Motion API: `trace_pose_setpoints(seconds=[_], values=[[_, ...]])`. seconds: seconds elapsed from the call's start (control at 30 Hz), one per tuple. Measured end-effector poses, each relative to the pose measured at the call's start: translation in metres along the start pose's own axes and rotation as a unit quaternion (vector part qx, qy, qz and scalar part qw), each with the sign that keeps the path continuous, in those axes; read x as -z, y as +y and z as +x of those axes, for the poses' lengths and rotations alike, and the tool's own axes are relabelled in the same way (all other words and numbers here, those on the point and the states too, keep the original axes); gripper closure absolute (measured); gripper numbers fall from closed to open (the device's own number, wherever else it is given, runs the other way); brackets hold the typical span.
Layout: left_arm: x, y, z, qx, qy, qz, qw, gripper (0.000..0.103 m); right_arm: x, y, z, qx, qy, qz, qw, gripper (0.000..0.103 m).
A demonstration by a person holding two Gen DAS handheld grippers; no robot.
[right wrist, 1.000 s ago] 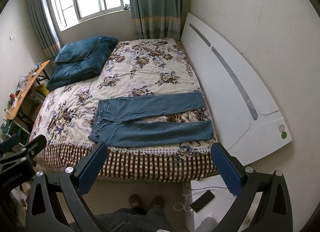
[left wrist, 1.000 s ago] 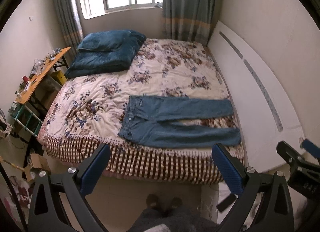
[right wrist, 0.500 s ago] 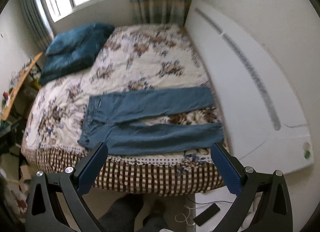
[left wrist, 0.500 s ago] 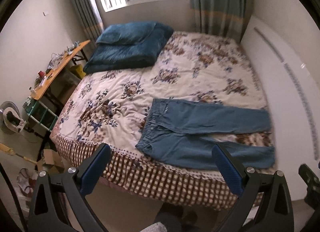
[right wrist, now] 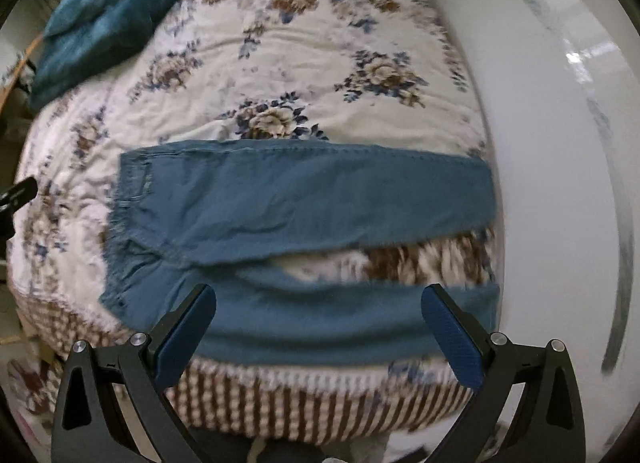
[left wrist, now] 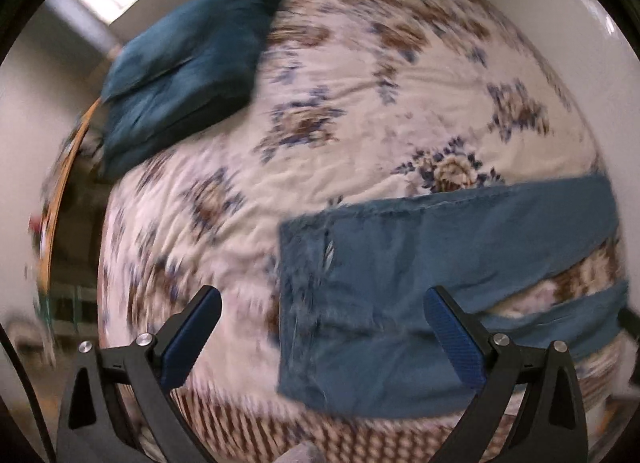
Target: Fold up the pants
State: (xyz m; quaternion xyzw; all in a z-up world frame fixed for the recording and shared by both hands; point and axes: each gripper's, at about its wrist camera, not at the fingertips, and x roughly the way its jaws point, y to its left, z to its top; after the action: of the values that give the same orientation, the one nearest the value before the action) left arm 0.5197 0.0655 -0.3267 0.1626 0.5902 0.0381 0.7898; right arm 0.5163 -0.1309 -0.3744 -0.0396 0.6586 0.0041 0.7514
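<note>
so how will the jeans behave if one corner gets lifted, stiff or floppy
Probably floppy: the jeans lie flat with soft creases, following the quilt, so a lifted corner should drape and trail. Likely heavyish for cloth, as they look like denim. The leg nearest the bed edge might slide off if tugged.

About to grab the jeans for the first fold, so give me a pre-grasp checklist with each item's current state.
1. Left hand-held gripper open and empty: ok.
2. Right hand-held gripper open and empty: ok.
3. Jeans lying flat on the floral bedspread, legs spread apart: ok.
4. Nothing lying on the jeans: ok.
5. Either gripper touching the denim yet: not ok, both appear short of it.
6. Exact waistband corner for the left grasp: cannot tell, the left wrist view is blurred.
</note>
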Motion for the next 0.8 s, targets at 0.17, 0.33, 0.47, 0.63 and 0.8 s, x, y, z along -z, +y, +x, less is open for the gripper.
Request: trace_pose_setpoints(seconds=[0.17, 0.33, 0.47, 0.63, 0.8], values=[[-0.056, -0.064, 0.118, 0.003, 0.036, 0.149, 0.9881, 0.009, -0.084, 0.019, 0.104, 0.006, 0.041, -0.085, 0.996, 0.0], [-0.077, -0.123, 0.245, 0.082, 0.15, 0.245, 0.9542, 0.03, -0.133, 0.036, 0.232, 0.015, 0.115, -0.22, 0.969, 0.0], [-0.078, -0.145, 0.307, 0.077, 0.174, 0.299, 0.9351, 0.032, -0.153, 0.047, 0.322, 0.026, 0.171, -0.295, 0.94, 0.0], [-0.08, -0.152, 0.338, 0.124, 0.207, 0.328, 0.9135, 0.032, -0.163, 0.058, 0.385, 0.028, 0.209, -0.399, 0.893, 0.003], [-0.079, -0.146, 0.318, 0.123, 0.177, 0.348, 0.9124, 0.082, -0.152, 0.066, 0.396, -0.035, 0.232, -0.446, 0.864, 0.047]])
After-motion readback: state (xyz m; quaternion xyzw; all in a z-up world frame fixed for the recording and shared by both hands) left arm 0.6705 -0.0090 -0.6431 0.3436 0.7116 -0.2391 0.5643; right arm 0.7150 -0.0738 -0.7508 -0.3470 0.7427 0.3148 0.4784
